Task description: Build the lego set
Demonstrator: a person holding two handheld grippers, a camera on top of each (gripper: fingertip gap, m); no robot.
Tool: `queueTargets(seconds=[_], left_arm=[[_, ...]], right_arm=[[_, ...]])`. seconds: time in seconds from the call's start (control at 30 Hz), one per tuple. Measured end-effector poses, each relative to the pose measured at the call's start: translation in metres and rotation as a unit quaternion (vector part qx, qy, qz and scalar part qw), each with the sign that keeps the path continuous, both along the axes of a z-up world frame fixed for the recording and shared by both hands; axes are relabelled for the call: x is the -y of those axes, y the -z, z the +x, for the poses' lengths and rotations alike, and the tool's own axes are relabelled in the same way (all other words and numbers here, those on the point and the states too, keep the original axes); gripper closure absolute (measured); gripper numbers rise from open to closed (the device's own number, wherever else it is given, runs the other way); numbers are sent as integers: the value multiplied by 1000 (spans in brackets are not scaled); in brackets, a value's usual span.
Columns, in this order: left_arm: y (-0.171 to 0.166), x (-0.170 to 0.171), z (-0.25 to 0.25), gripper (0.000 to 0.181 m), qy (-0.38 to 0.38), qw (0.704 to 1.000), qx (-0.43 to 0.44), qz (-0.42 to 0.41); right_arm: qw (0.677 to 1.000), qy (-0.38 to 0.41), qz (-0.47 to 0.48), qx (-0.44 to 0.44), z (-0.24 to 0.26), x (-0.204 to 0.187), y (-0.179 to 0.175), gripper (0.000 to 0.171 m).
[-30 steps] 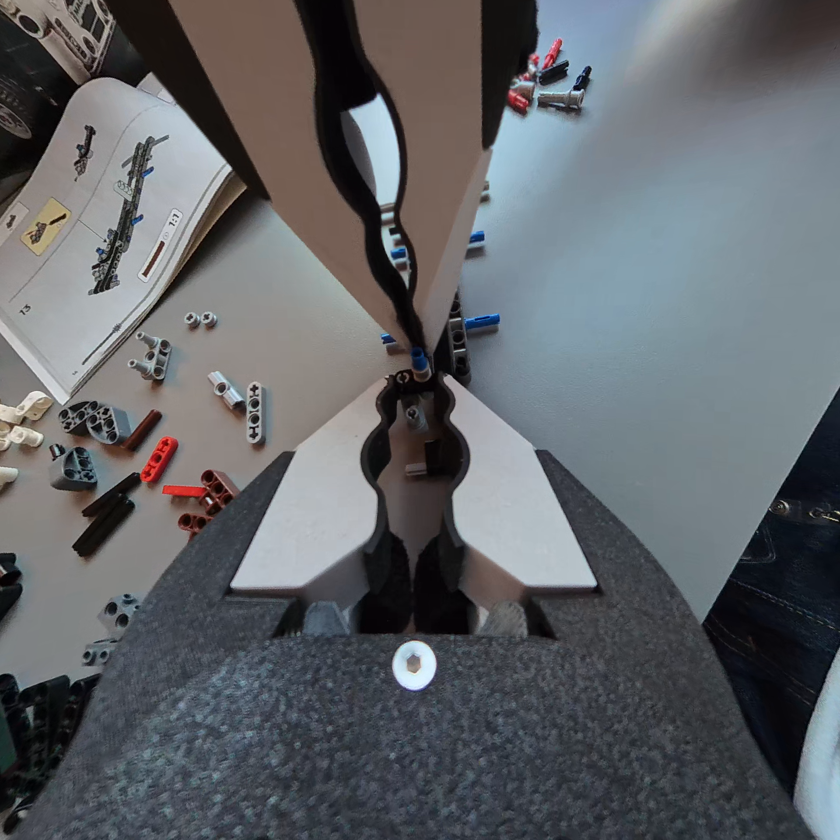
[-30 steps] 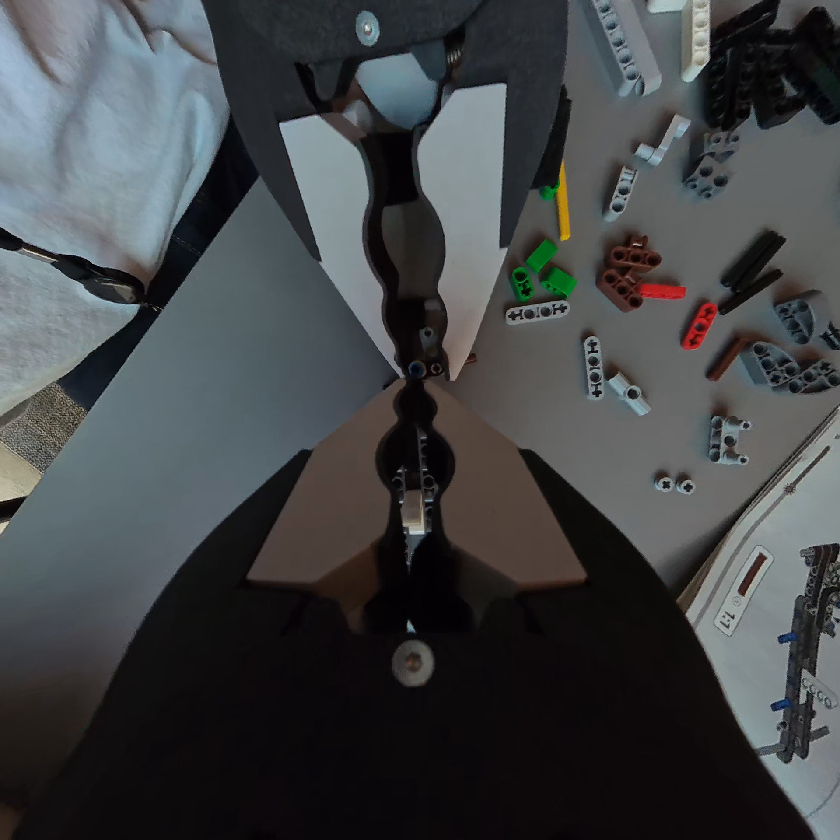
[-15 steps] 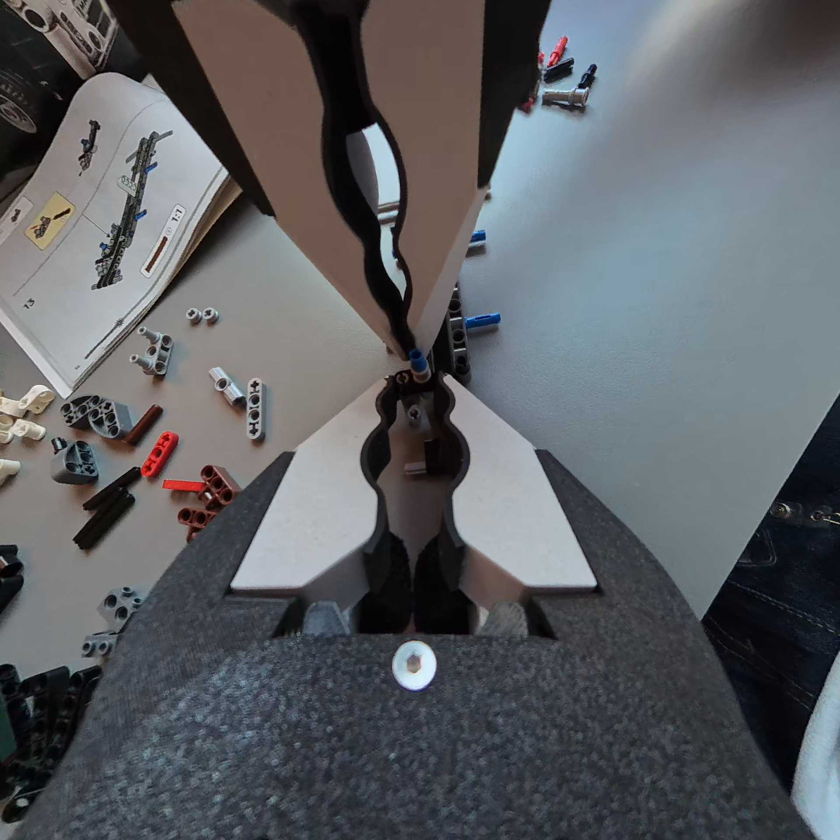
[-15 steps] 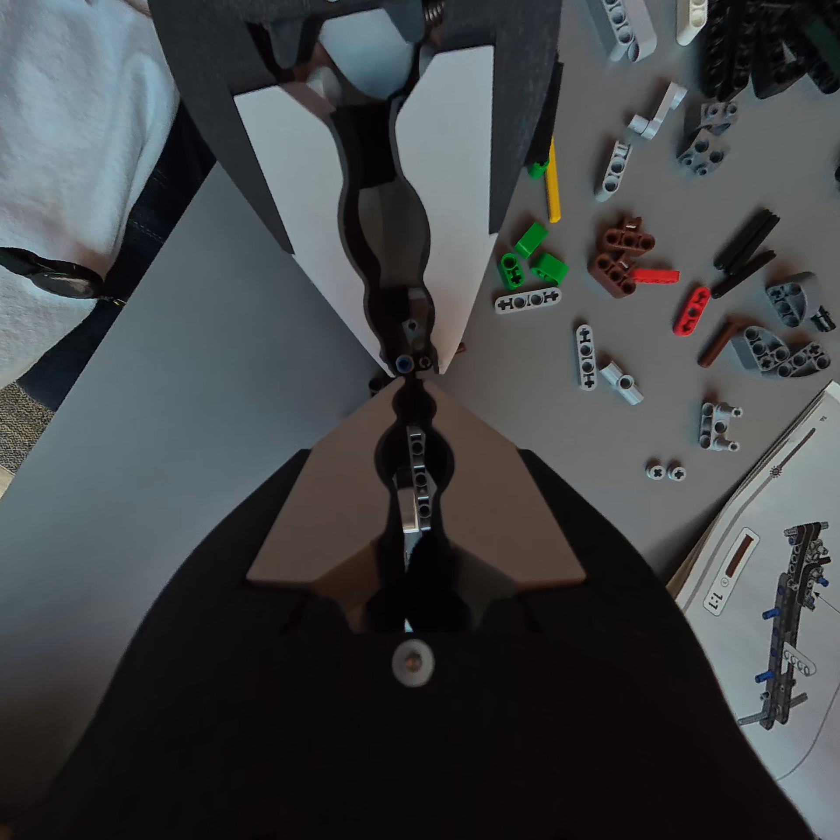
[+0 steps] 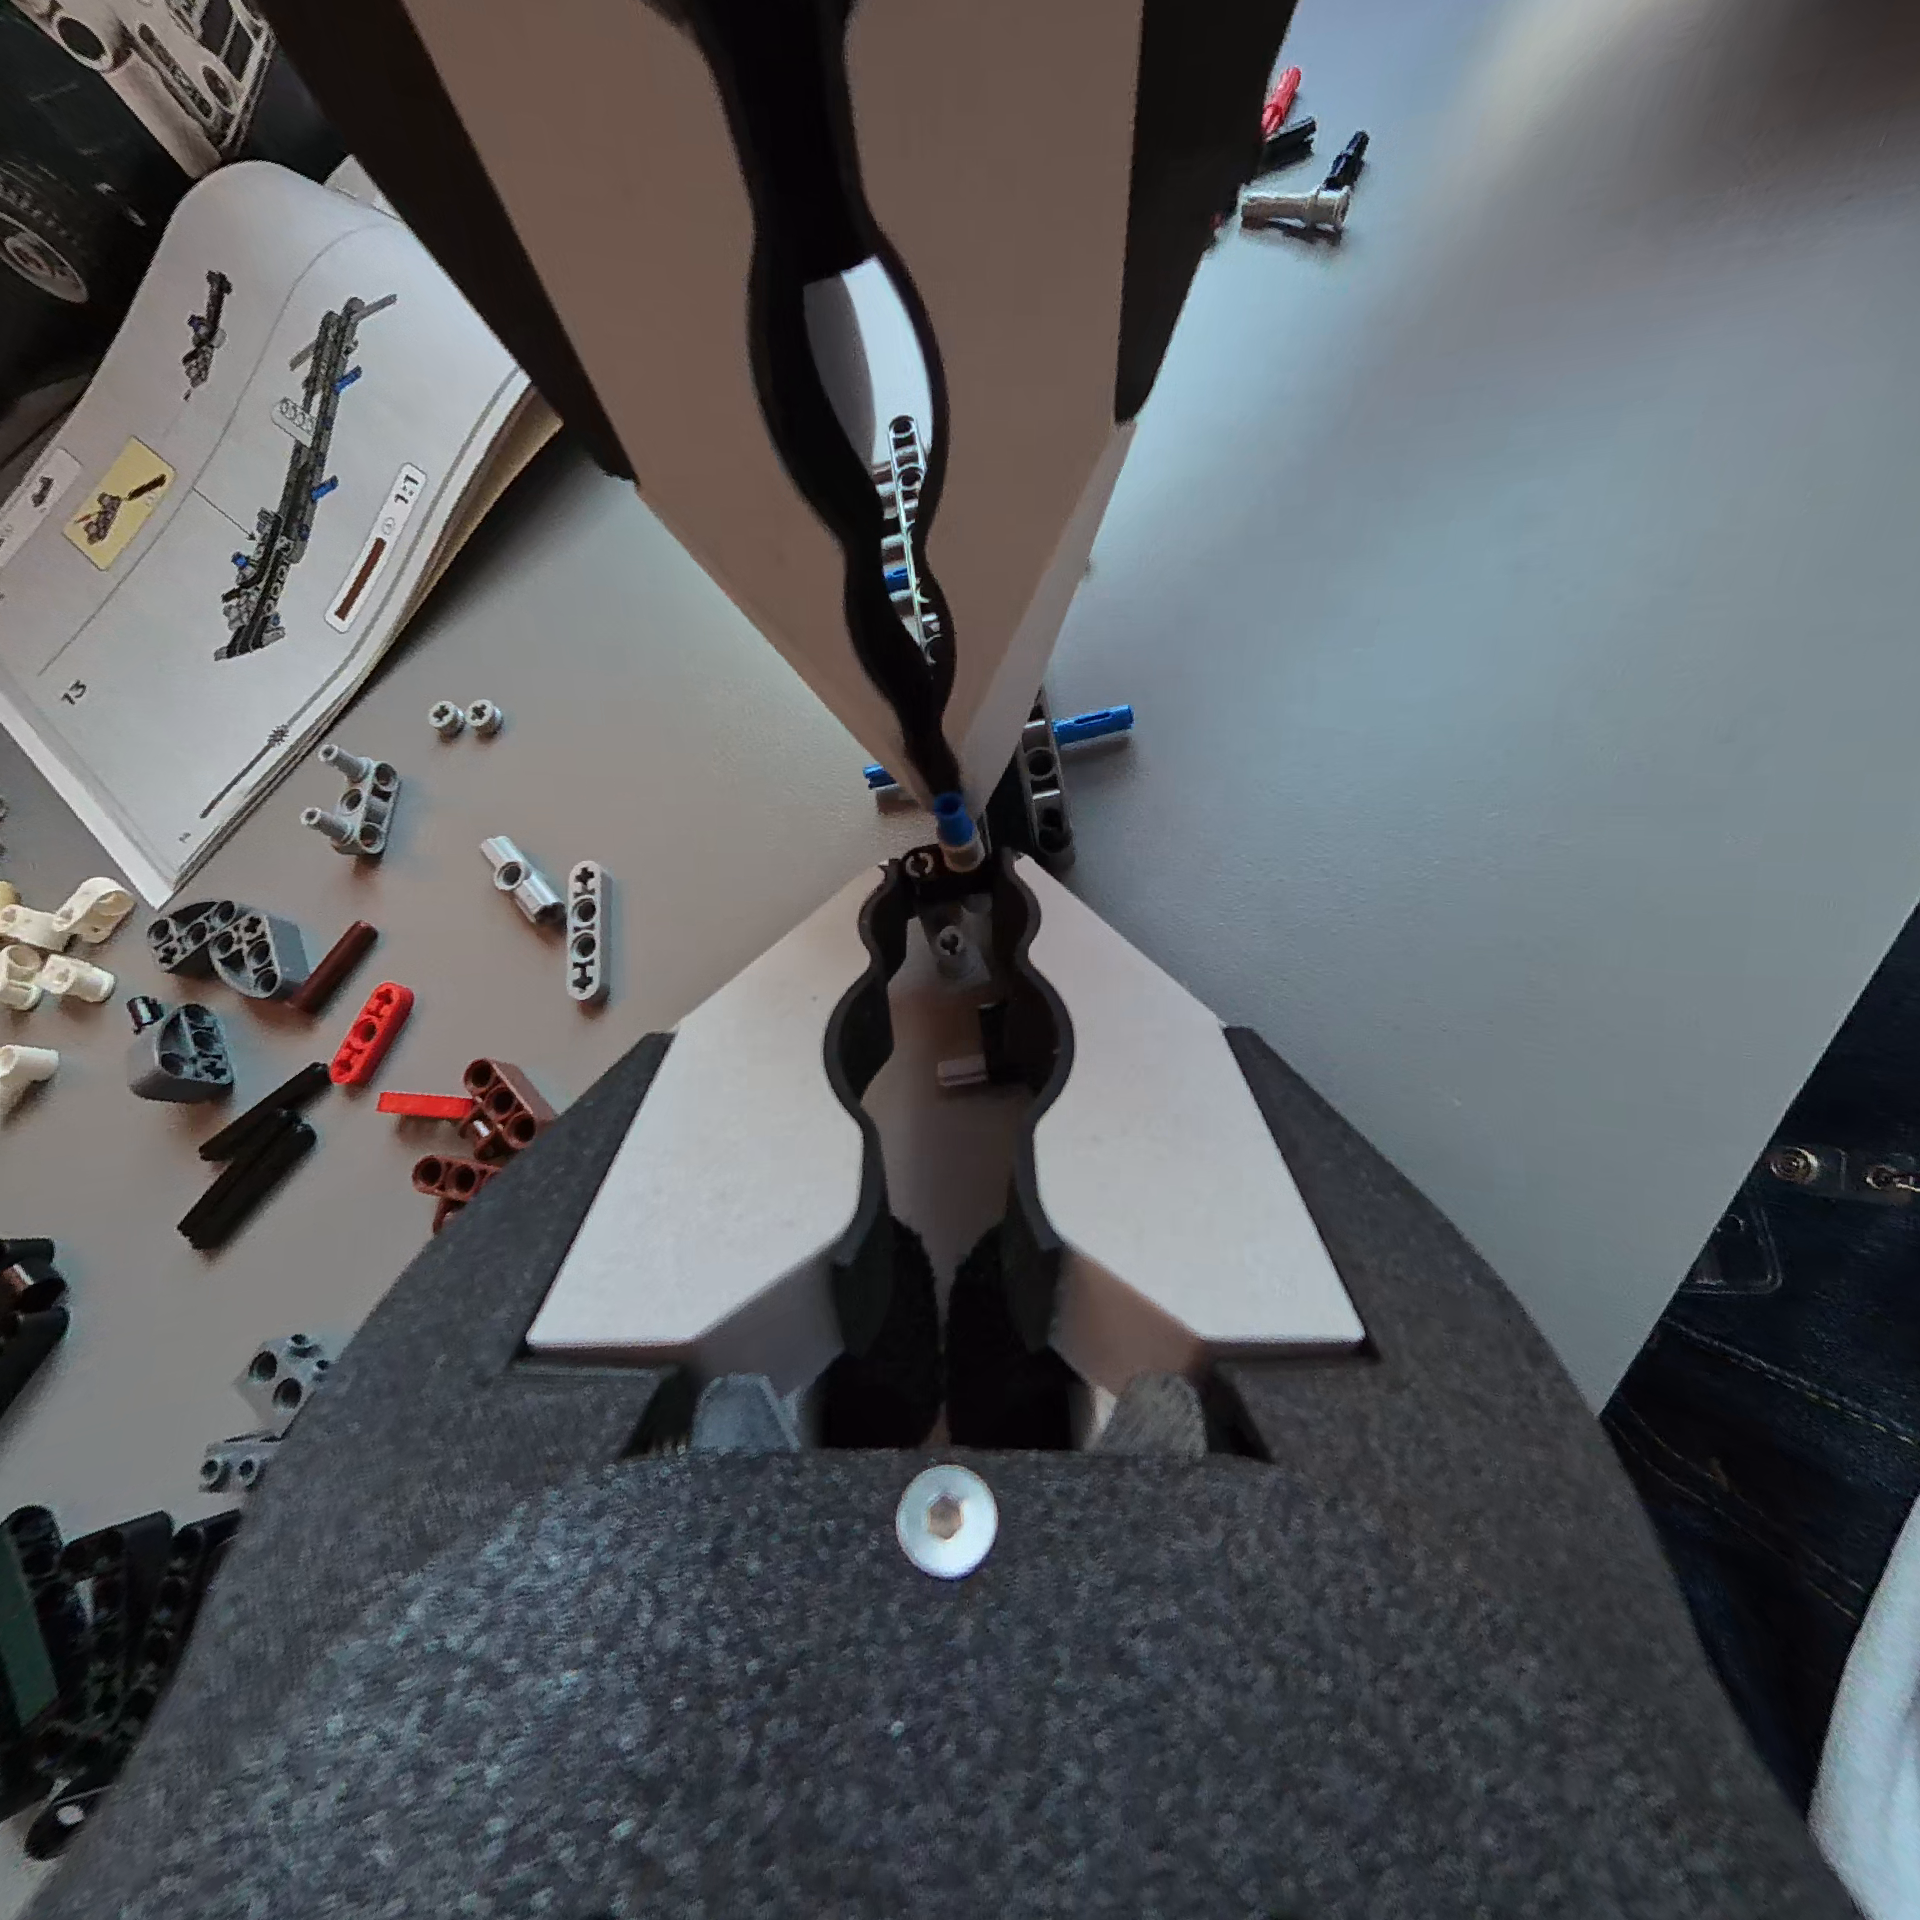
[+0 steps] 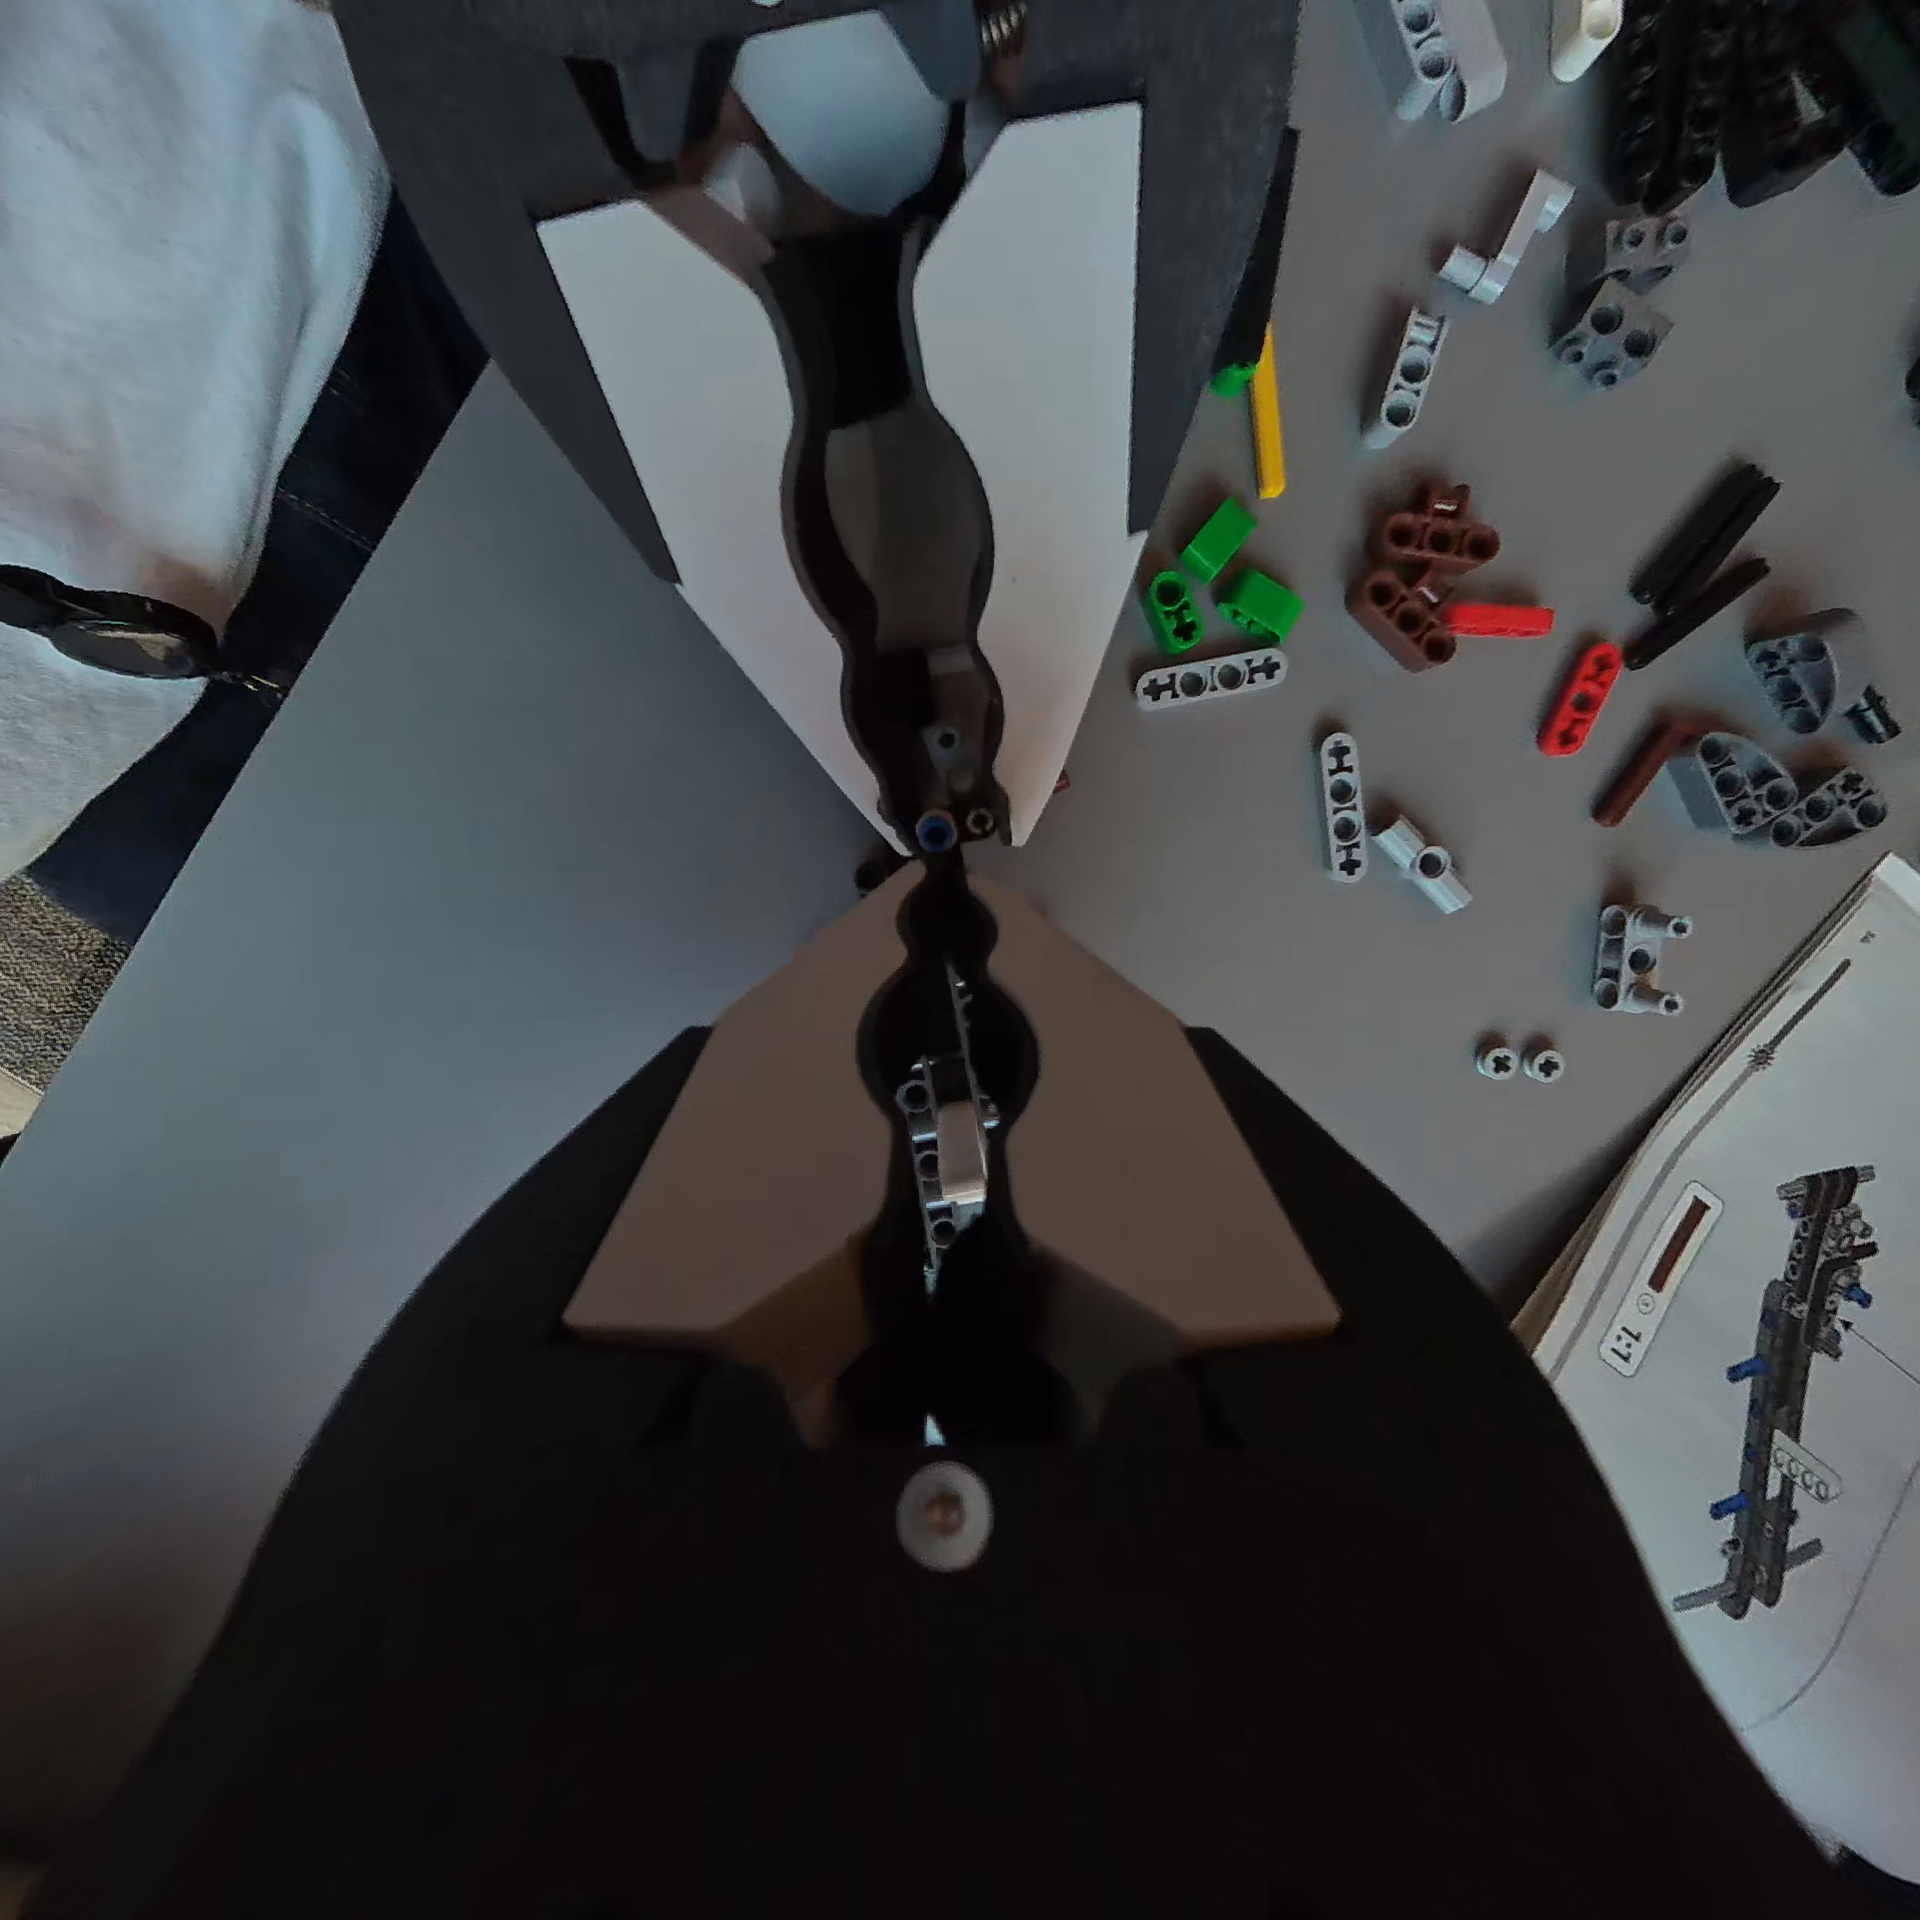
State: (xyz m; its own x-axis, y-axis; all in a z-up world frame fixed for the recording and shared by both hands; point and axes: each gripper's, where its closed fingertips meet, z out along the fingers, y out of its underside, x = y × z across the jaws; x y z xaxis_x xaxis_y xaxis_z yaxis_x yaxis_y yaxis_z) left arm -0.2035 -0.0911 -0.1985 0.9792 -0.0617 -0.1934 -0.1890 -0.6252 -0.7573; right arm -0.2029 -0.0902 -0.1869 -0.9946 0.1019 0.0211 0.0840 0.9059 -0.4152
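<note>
My left gripper (image 5: 951,873) is shut on a small black and grey connector piece (image 5: 954,920), held above the grey table. My right gripper (image 5: 940,792) faces it tip to tip and is shut on a blue pin (image 5: 951,821). The pin's other end sits at a hole of the connector piece. In the right wrist view, the right gripper (image 6: 940,883) meets the left gripper (image 6: 951,836), and the blue pin (image 6: 935,828) shows end-on beside an empty hole. A long grey beam assembly (image 5: 1044,790) with blue pins lies on the table under the right gripper.
An open instruction booklet (image 5: 208,499) lies at the far left. Loose red, brown, black, grey and white parts (image 5: 364,1029) are scattered beside it, with green ones (image 6: 1226,592) in the right wrist view. The table edge and a person's jeans (image 5: 1787,1351) are at the right. My left and right fingertips are right by each other.
The two grippers stay tip to tip with the pin between them. The right gripper has tilted and shifted slightly, so more of the beam assembly shows through its gap.
</note>
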Motion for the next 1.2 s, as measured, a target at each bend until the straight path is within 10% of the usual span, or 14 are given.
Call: queueTargets(seconds=[0.6, 1.2], left_arm=[[1, -1, 0, 166, -3, 1000, 6, 4], [1, -5, -1, 166, -1, 1000, 30, 2]], right_arm=[[998, -38, 23, -40, -1, -9, 3, 152], [994, -20, 86, 60, 2, -10, 13, 168]])
